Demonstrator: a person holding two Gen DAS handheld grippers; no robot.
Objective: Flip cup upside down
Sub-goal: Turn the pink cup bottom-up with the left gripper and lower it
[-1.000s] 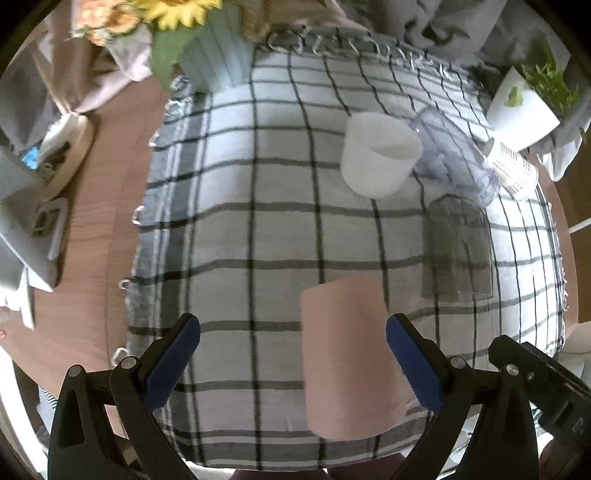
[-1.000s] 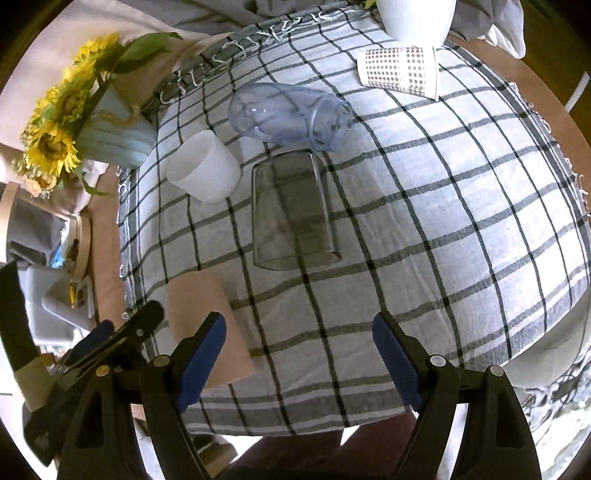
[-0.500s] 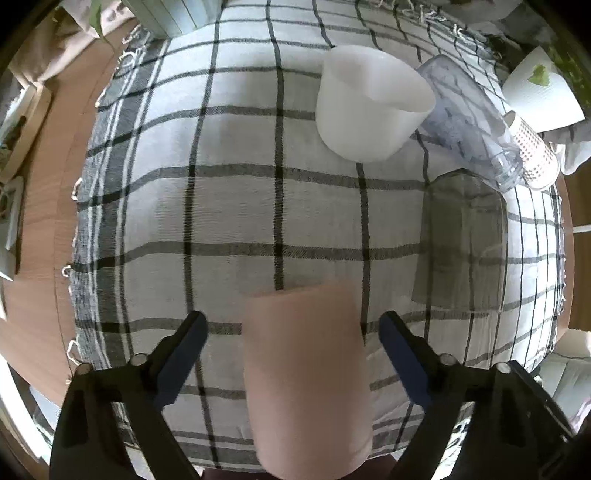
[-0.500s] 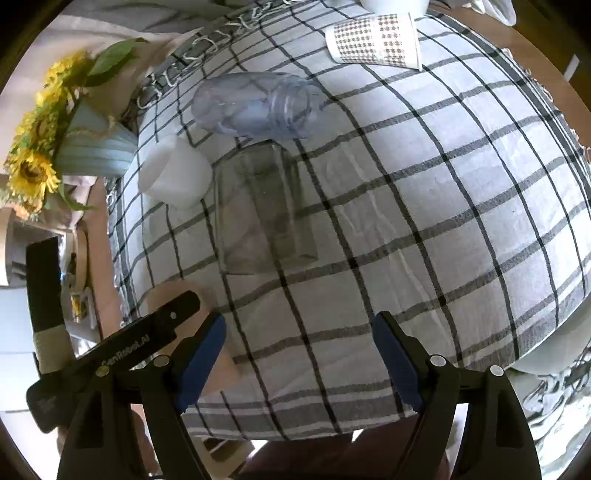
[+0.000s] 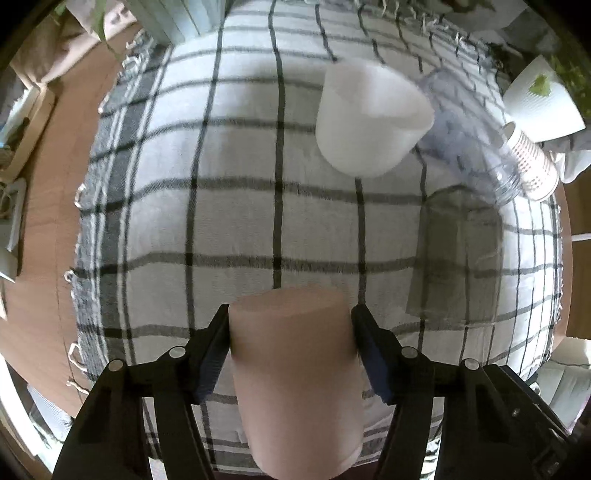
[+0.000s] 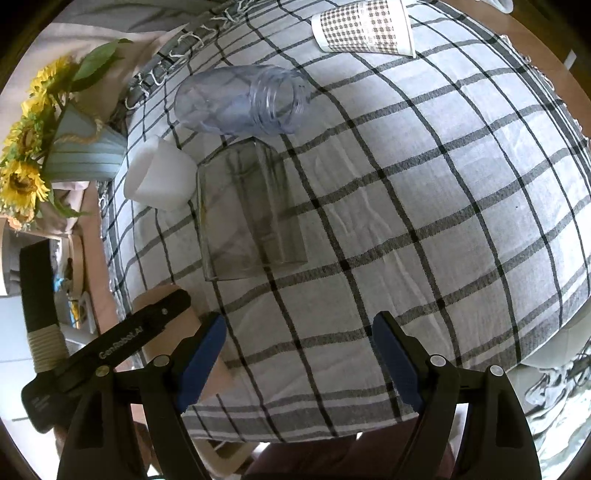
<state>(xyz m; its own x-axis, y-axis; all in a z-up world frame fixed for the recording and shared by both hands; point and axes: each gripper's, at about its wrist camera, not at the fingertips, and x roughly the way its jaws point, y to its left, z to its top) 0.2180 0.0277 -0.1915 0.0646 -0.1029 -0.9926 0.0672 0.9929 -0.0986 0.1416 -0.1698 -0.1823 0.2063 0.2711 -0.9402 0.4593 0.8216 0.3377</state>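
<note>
A pink cup [image 5: 295, 373] lies on its side on the checked cloth, closed base pointing away from the camera. My left gripper [image 5: 290, 325] is shut on it, one blue pad against each side. In the right wrist view the pink cup [image 6: 155, 295] shows at the lower left, mostly behind the left gripper. My right gripper [image 6: 299, 339] is open and empty above the cloth's near edge, to the right of the pink cup.
A grey see-through cup [image 6: 247, 214] stands upside down mid-cloth. A white cup [image 5: 365, 118], a clear bluish jar [image 6: 240, 99] and a checked paper cup [image 6: 365, 26] lie on their sides behind it. A sunflower pot [image 6: 74, 155] stands at the far left; a white pot [image 5: 539, 99] far right.
My left gripper moved forward around the pink cup and closed on it. The right gripper stayed open and shifted slightly toward the cloth.
</note>
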